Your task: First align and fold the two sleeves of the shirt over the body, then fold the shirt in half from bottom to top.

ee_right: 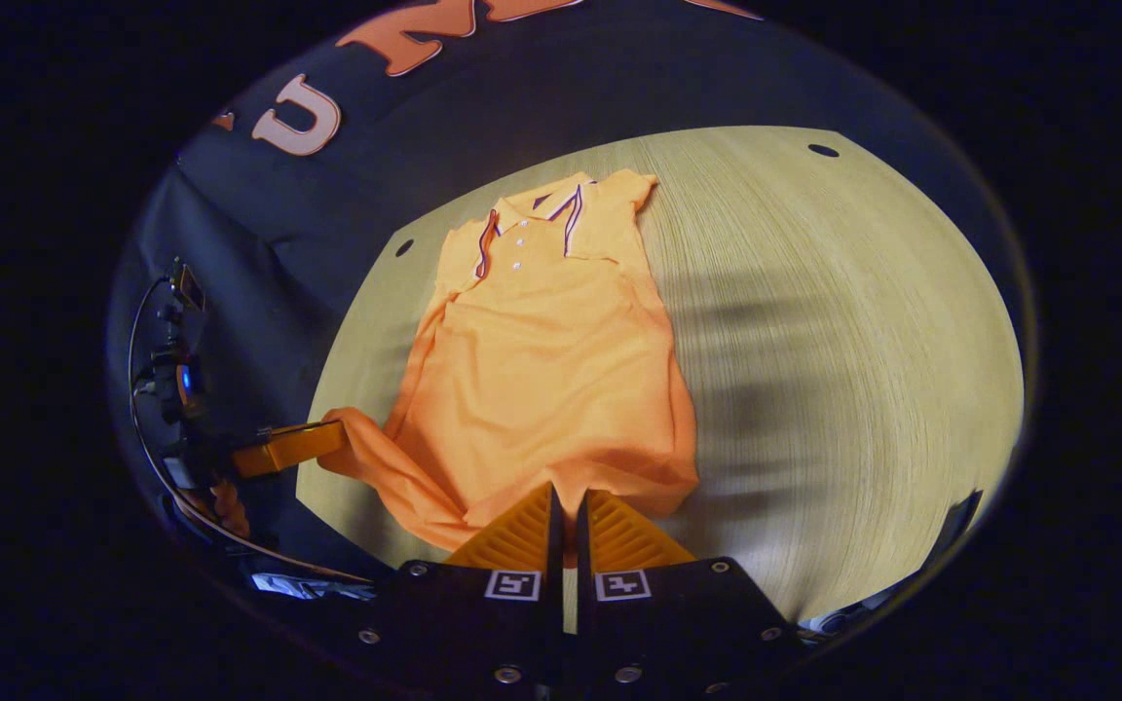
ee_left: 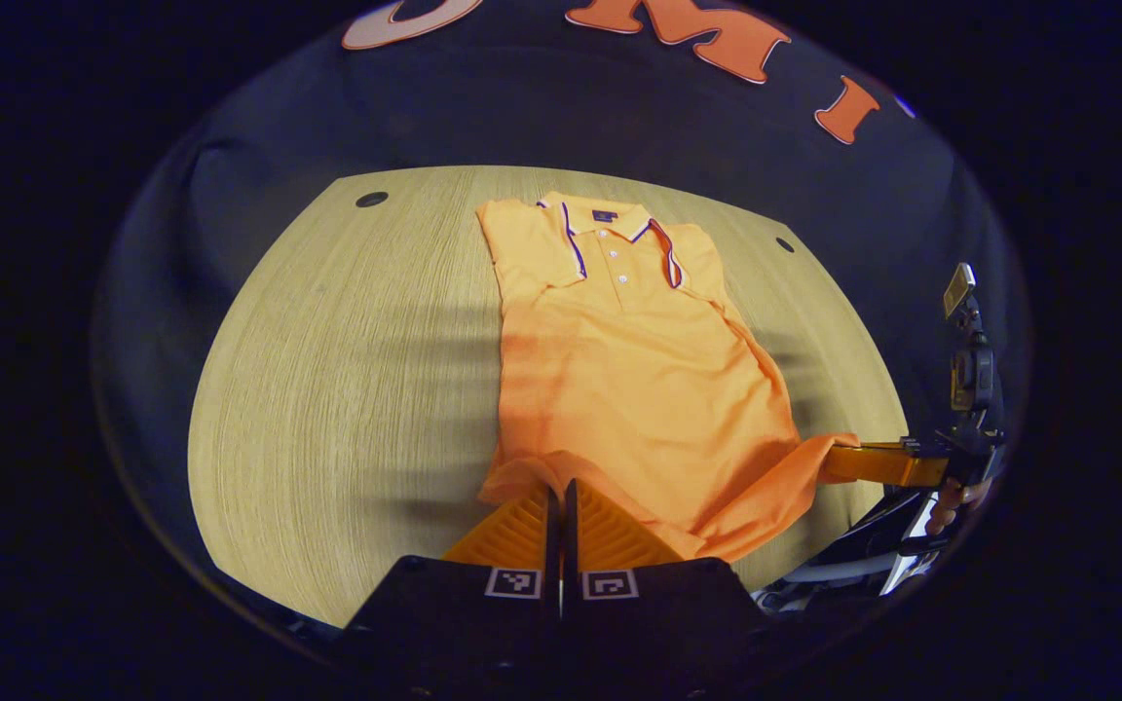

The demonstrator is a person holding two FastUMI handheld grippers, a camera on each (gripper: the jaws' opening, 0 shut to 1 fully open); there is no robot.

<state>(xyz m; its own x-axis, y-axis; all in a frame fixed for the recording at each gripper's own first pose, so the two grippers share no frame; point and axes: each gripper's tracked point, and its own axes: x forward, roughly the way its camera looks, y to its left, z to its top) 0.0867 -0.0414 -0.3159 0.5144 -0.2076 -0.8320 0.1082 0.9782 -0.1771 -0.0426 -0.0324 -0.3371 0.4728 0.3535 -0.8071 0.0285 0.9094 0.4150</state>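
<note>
An orange polo shirt lies flat on the wooden table, collar at the far end, with both sleeves folded in over the body. My left gripper is shut on the near hem at its left corner, which is slightly lifted. In the left gripper view my right gripper pinches the hem's other corner and pulls it out to the right. In the right gripper view the shirt stretches away from my right gripper, which is shut on the hem. My left gripper grips the drawn-out corner at the left.
The table has bare wood on both sides of the shirt. Small dark holes sit near its far corners. A hand holds the right gripper by the table's near edge. Black cloth walls rise behind.
</note>
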